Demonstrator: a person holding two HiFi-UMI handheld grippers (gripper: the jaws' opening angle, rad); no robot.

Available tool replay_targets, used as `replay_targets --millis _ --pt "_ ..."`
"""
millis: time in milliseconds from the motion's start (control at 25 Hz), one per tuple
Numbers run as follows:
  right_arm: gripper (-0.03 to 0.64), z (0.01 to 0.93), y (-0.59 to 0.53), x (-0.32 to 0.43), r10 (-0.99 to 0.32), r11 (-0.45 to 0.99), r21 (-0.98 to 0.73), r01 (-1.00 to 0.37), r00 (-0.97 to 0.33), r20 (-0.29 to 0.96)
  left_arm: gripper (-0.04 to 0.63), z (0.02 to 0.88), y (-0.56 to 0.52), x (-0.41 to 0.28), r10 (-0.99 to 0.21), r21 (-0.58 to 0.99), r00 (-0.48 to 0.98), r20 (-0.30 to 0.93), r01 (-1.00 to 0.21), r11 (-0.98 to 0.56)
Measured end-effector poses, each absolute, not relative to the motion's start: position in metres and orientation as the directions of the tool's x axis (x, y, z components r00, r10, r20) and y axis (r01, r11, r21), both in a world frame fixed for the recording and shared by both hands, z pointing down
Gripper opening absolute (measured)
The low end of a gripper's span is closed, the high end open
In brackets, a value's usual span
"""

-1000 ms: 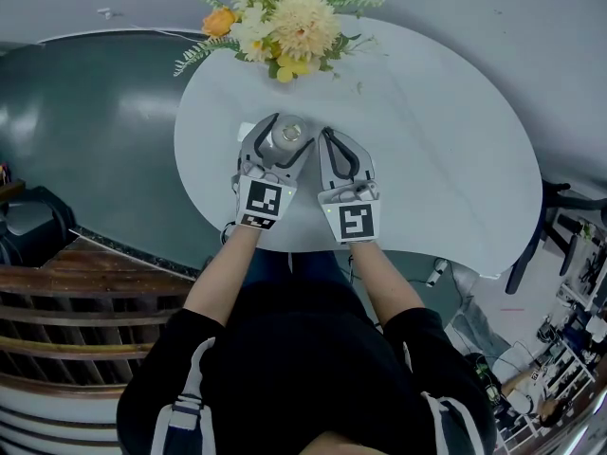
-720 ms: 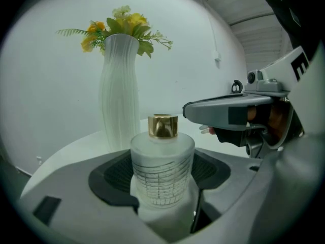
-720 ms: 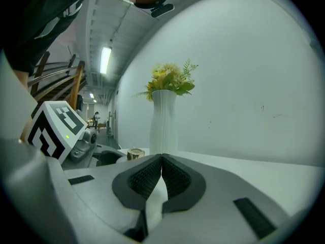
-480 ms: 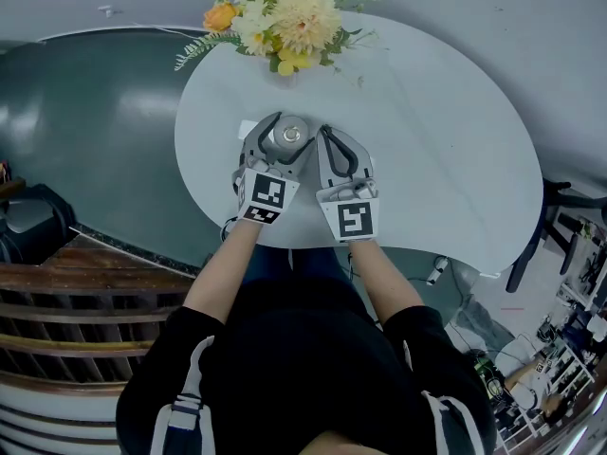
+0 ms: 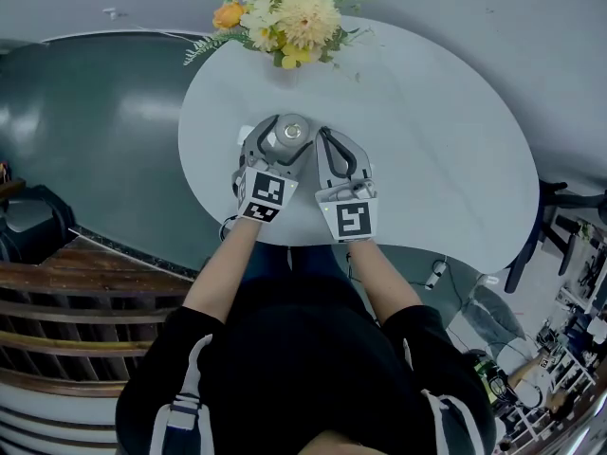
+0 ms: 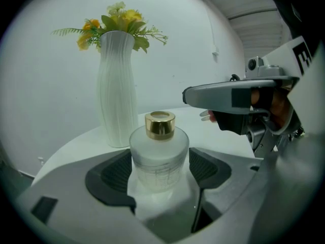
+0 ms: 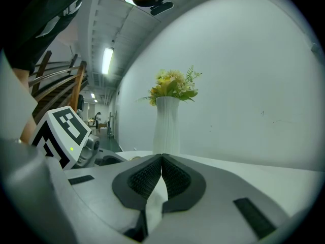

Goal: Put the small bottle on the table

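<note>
A small frosted glass bottle (image 5: 289,134) with a gold cap stands upright between the jaws of my left gripper (image 5: 286,124), near the front of the round white table (image 5: 427,140). In the left gripper view the bottle (image 6: 160,156) fills the gap and both dark pads (image 6: 114,173) lie against its sides. I cannot tell whether its base rests on the tabletop. My right gripper (image 5: 329,136) sits just to the right of it, jaws pressed together with nothing between them (image 7: 161,159). It also shows from the side in the left gripper view (image 6: 238,98).
A tall ribbed white vase (image 6: 117,85) of yellow and orange flowers (image 5: 285,17) stands at the table's far edge, beyond the bottle, and also in the right gripper view (image 7: 166,123). A dark floor and wooden rails (image 5: 57,301) lie to the left.
Both grippers have stayed almost still; the left one with the bottle has shifted very slightly.
</note>
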State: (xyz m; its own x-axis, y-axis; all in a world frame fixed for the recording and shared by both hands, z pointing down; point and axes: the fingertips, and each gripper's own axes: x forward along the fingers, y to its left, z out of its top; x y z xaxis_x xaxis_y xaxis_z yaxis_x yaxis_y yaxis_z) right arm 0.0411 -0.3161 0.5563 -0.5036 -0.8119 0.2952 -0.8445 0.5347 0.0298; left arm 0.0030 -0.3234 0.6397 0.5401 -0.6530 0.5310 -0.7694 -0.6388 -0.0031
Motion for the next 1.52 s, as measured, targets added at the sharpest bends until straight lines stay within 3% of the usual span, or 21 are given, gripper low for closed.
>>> replay_targets --millis 400,520,640,720,1160,1520 --pt "0.021 0.52 -0.294 0.042 -0.817 0.543 0.048 -0.839 -0.514 0.263 0.334 0.592 -0.293 -0.025 -0.751 -0.031 0.467 0.468 -0.84 -0.542" --pt "0.021 0.505 -0.287 0.046 -0.823 0.542 0.061 -0.838 -0.514 0.243 0.158 0.561 -0.289 -0.03 -0.798 -0.036 0.446 0.406 -0.864 -0.502" --pt "0.021 0.49 -0.278 0.049 -0.826 0.545 0.076 -0.835 -0.519 0.221 0.044 0.53 -0.283 -0.031 -0.837 -0.039 0.426 0.342 -0.884 -0.466" --pt "0.021 0.478 -0.271 0.052 -0.829 0.543 0.083 -0.835 -0.518 0.209 0.013 0.507 -0.278 -0.031 -0.857 -0.041 0.418 0.3 -0.892 -0.449" --pt "0.021 0.4 -0.221 0.073 -0.854 0.518 0.101 -0.849 -0.507 0.118 0.008 0.399 -0.223 -0.017 -0.896 -0.013 0.419 0.145 -0.905 -0.425" --pt "0.02 0.351 -0.2 0.077 -0.877 0.478 0.104 -0.872 -0.481 -0.004 0.008 0.356 -0.191 -0.033 -0.918 -0.022 0.381 0.106 -0.922 -0.385"
